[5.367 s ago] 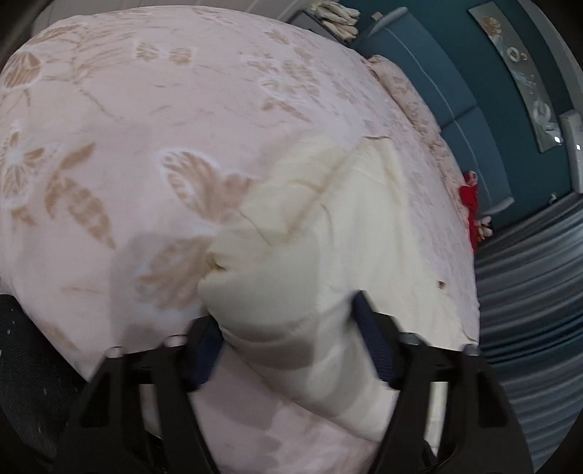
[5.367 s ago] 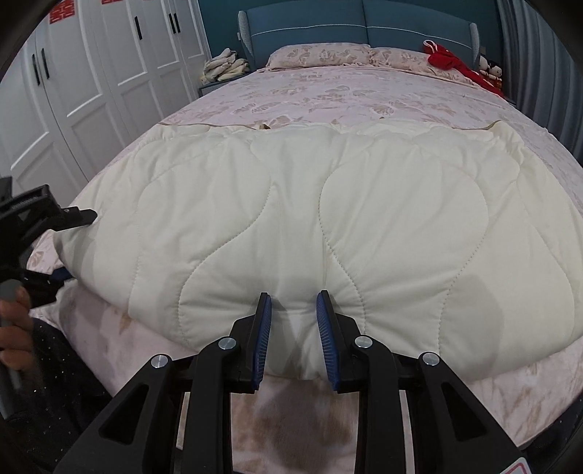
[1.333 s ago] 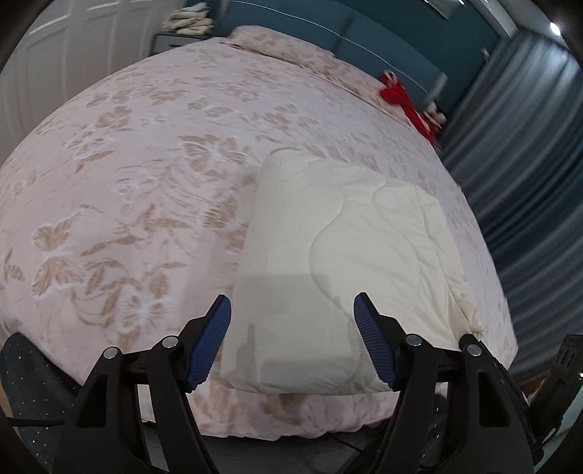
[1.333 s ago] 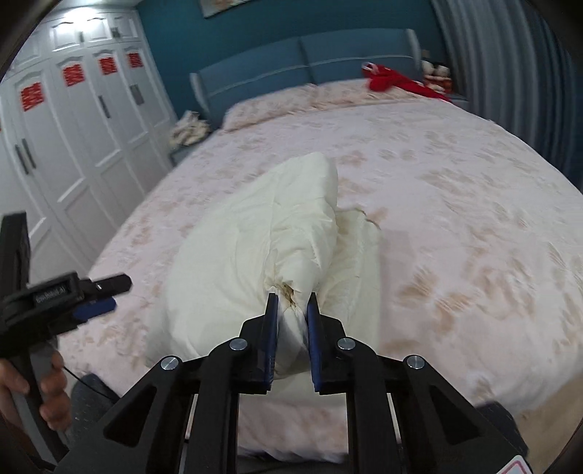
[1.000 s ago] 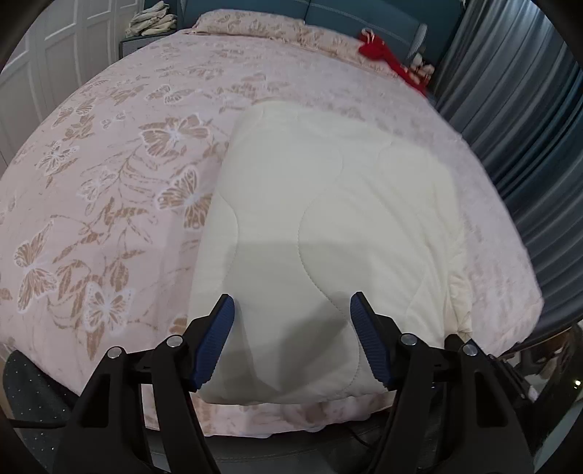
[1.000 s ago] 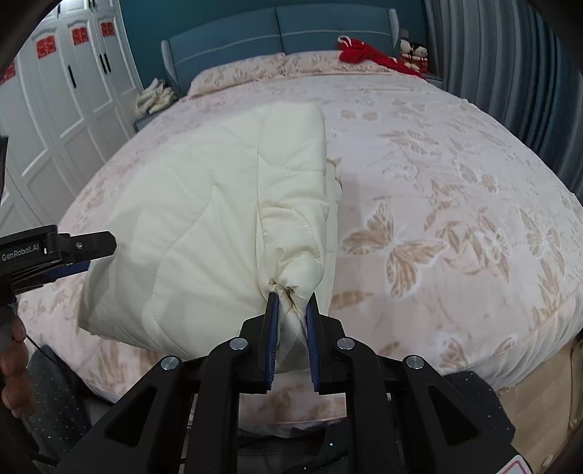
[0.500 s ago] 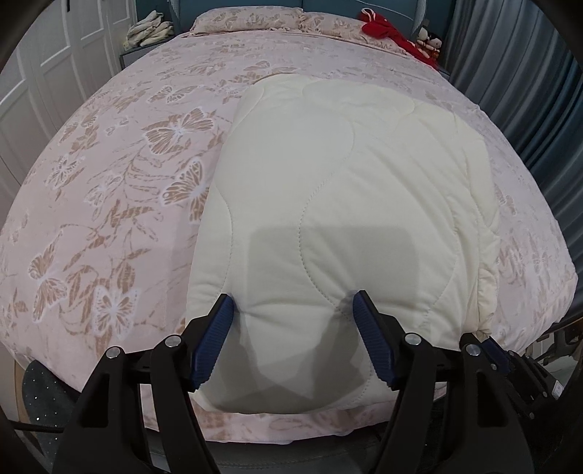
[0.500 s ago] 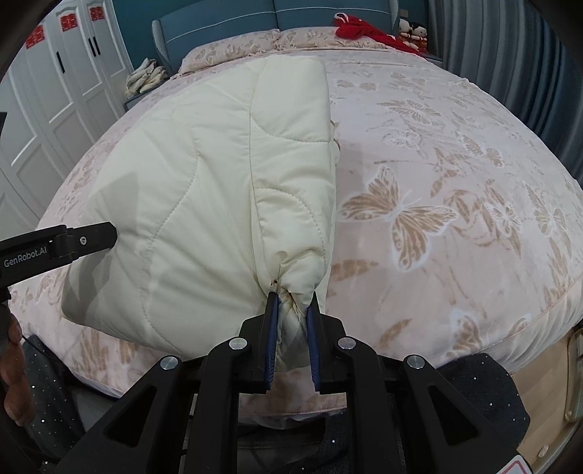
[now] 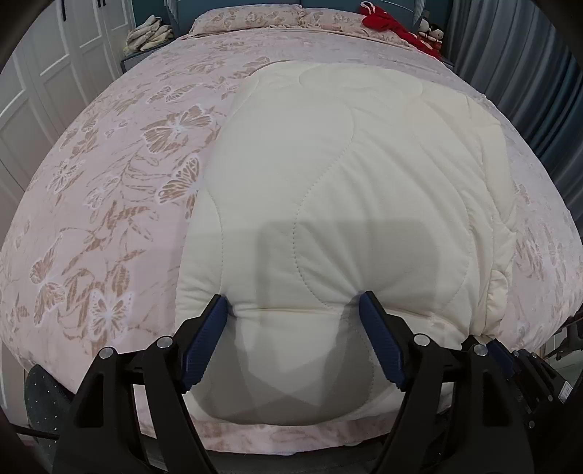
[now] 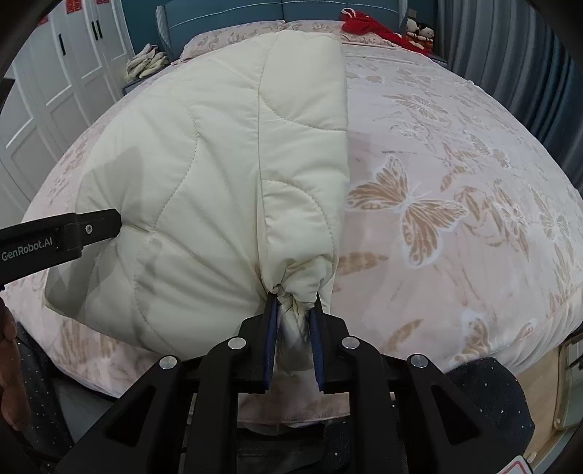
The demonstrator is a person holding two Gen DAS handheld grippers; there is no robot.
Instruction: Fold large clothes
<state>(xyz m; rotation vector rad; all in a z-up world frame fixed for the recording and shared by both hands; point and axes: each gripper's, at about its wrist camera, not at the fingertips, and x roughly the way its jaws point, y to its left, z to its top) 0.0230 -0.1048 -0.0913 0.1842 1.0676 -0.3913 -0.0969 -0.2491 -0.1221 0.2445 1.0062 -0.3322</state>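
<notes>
On the bed with the pink butterfly-print cover [image 9: 109, 204], the cream quilted padded blanket [image 9: 346, 189] lies folded near the foot edge. The right hand-held gripper [image 10: 294, 321] pinches a bunched corner of it; the left hand-held gripper [image 9: 291, 328] is spread wide, straddling the near edge. I judge a fold is being settled; next, release and smooth.

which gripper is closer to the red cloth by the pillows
Neither clearly. The red cloth lies far off at the head of the bed; the left gripper and right gripper both work the cream quilt at the foot.
</notes>
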